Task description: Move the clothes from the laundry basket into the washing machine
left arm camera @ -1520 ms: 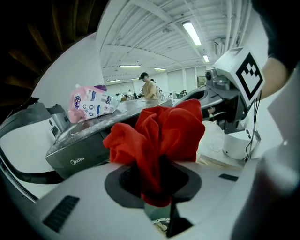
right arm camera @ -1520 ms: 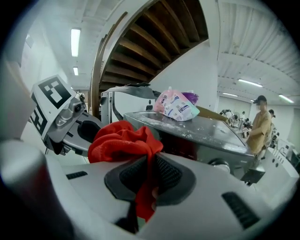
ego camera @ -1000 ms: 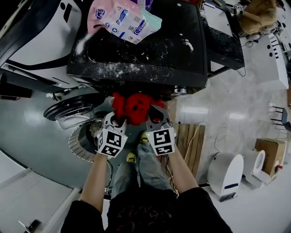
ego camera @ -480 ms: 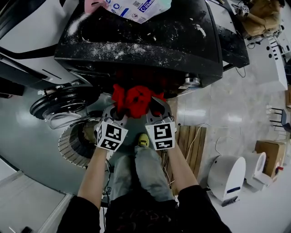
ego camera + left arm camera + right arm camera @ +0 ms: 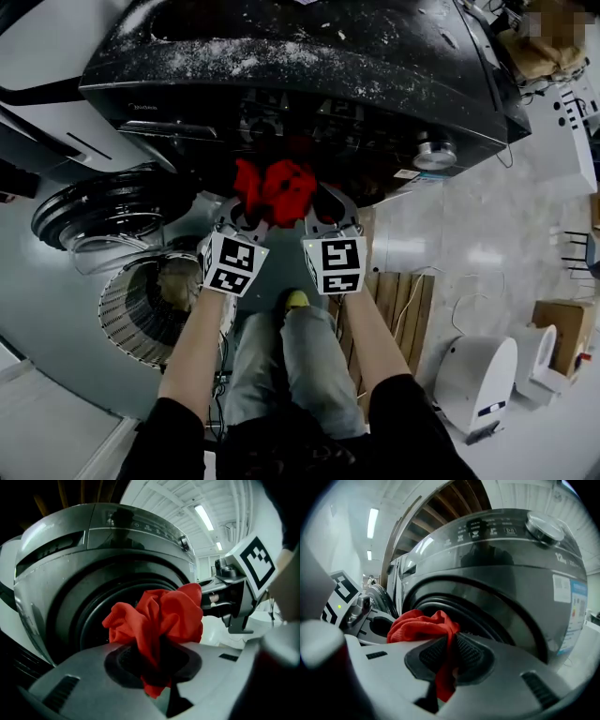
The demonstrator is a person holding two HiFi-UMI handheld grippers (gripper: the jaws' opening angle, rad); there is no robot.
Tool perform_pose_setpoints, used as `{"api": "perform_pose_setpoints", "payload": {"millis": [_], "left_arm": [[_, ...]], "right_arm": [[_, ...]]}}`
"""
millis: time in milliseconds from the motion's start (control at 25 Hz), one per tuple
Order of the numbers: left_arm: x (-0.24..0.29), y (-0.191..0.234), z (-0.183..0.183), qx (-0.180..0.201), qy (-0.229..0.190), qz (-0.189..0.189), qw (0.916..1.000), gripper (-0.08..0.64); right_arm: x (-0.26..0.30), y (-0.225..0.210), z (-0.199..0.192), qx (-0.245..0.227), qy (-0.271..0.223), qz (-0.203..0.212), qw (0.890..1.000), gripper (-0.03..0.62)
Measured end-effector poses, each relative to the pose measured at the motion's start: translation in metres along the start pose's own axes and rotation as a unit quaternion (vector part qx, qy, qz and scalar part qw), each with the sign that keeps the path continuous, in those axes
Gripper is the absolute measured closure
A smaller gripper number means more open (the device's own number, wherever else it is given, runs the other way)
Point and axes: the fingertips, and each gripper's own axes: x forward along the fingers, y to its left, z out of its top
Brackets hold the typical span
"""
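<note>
**Red cloth held by both claws at the washer's mouth**

A red cloth (image 5: pixel 279 187) is gripped at once by the left claw (image 5: pixel 242 217) and the right claw (image 5: pixel 325 214). Each claw is closed tight on a fold of it, with the fabric pinched between the pads and bunched up above them. The cloth is held just in front of the dark drum opening of the washer (image 5: pixel 281 84).

The washer's black top is dusted with white specks. Its round door (image 5: pixel 98 202) is swung open at the left. Below the door a ribbed white basket (image 5: pixel 141 314) is set on the floor (image 5: pixel 47 319), and a tan item can be made out in it.

The floor is grey-green under the basket and pale and glossy at the right. There, wooden slats (image 5: pixel 394 295) are laid beside the person's legs (image 5: pixel 281 366). Farther right a white rounded appliance (image 5: pixel 473 361) and a cardboard box (image 5: pixel 561 323) are seen, well apart from the washer. Overhead, long strip lights (image 5: pixel 204 516) are fixed to a white ribbed ceiling.
</note>
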Motion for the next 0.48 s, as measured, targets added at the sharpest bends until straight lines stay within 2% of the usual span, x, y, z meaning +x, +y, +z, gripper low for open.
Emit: {"api": "perform_pose_setpoints", "payload": {"millis": [240, 480], "left_arm": [[0.043, 0.012, -0.023, -0.018, -0.032, 0.017, 0.9992, 0.465], [0.077, 0.034, -0.036, -0.034, -0.063, 0.037, 0.9967, 0.465]], "right_arm": [[0.036, -0.012, -0.033, 0.013, -0.023, -0.011, 1.0, 0.546], [0.071, -0.02, -0.047, 0.025, -0.06, -0.022, 0.998, 0.545]]}}
